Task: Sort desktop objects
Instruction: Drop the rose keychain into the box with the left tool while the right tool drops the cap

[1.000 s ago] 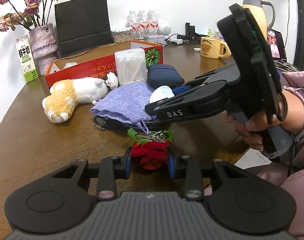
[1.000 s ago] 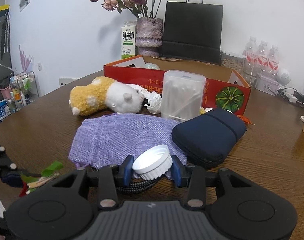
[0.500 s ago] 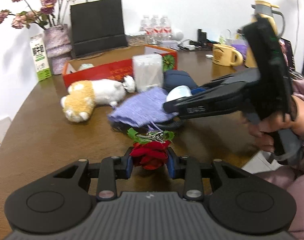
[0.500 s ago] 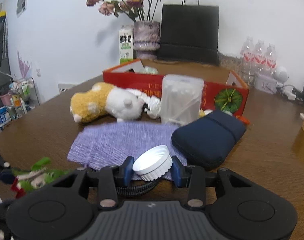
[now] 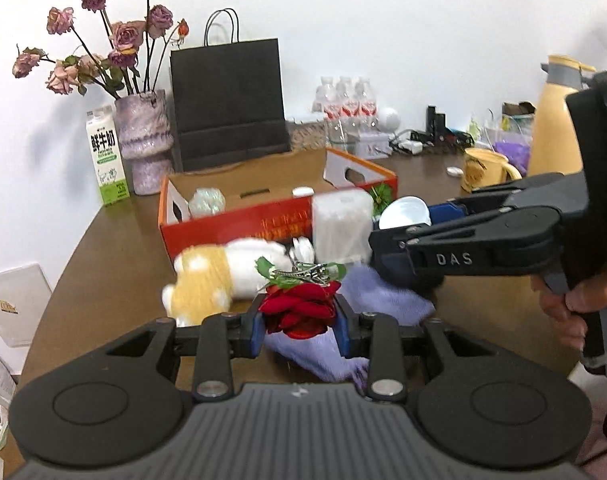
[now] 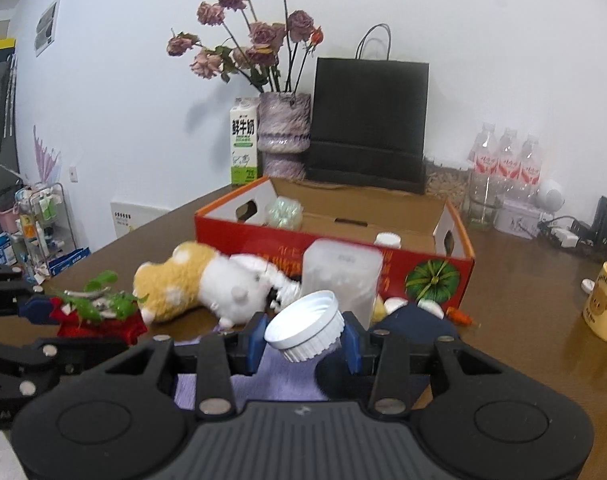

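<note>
My left gripper (image 5: 299, 326) is shut on a red fabric rose (image 5: 299, 310) with green leaves, held above the table; the rose also shows in the right wrist view (image 6: 99, 320). My right gripper (image 6: 303, 338) is shut on a white screw lid (image 6: 305, 330), also seen in the left wrist view (image 5: 405, 212). Ahead stands an open red cardboard box (image 6: 343, 240), seen too in the left wrist view (image 5: 223, 228). In front of it lie a yellow-and-white plush toy (image 6: 199, 280), a clear cotton-swab box (image 6: 341, 276), a purple cloth pouch (image 5: 383, 300) and a dark blue case (image 6: 407, 320).
A vase of dried roses (image 6: 283, 136), a milk carton (image 6: 244, 144) and a black paper bag (image 6: 369, 124) stand behind the box. Water bottles (image 6: 503, 164) and a yellow mug (image 6: 605, 304) are to the right. A yellow thermos (image 5: 559, 120) stands far right.
Both grippers have risen and moved forward toward the red box, still holding the rose and the lid. The box interior now shows.
</note>
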### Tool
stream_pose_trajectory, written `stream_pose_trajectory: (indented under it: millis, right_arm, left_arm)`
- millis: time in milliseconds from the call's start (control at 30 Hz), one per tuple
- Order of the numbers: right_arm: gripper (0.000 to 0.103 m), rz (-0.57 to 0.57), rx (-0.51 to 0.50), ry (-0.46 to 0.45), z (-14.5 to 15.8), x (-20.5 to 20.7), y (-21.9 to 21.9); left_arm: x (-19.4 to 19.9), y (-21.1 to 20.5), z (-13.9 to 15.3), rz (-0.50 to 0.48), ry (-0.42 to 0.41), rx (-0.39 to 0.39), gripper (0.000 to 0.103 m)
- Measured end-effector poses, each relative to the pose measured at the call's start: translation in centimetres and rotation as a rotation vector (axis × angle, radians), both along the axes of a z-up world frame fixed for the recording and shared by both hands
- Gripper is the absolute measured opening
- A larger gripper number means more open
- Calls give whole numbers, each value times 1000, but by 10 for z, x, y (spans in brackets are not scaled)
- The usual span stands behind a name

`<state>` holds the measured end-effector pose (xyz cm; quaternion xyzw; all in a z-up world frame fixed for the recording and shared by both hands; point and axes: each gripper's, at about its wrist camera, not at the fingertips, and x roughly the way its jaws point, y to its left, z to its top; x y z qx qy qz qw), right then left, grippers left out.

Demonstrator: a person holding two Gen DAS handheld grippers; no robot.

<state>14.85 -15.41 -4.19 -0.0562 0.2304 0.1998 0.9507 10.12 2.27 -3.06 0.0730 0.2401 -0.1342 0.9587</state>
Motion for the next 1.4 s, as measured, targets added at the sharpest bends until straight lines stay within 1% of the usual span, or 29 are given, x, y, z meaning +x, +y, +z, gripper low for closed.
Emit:
stream_pose_trajectory:
  millis: [200,400,600,767,1000,1167,1267,1333,1367,1400]
  right_arm:
    - [38,-4,4,-15,19,22,1]
    - [38,-3,6,-42,41,50,1]
    - [38,2,5,-37,53,93,4]
    - [38,-2,6,-16,54,138,7]
    - [38,-25,6,51,42,196,5]
    - [38,-39,19,123,22,224,2]
    - [38,-41,19,164,8,236,2]
    - [39,-38,18,189,-1,242,3]
    - [39,-35,17,200,-5,244,4]
    - [39,-31,11,213,-7,246,5]
  left_arm:
    - [31,-1,13,10,-14,-11,33]
    - [69,-4,34,20,-43,-10,33]
    - [118,-6,48,41,-58,-16,34]
    - [166,-4,51,72,-51,-42,34]
    - [222,-2,36,92,10,-72,34]
    - [249,3,13,116,69,-98,35]
    - [262,5,-2,129,117,-100,35]
    - [268,6,-9,140,140,-92,37]
    - [271,6,-12,149,150,-85,40]
    - [273,6,-13,158,154,-79,46]
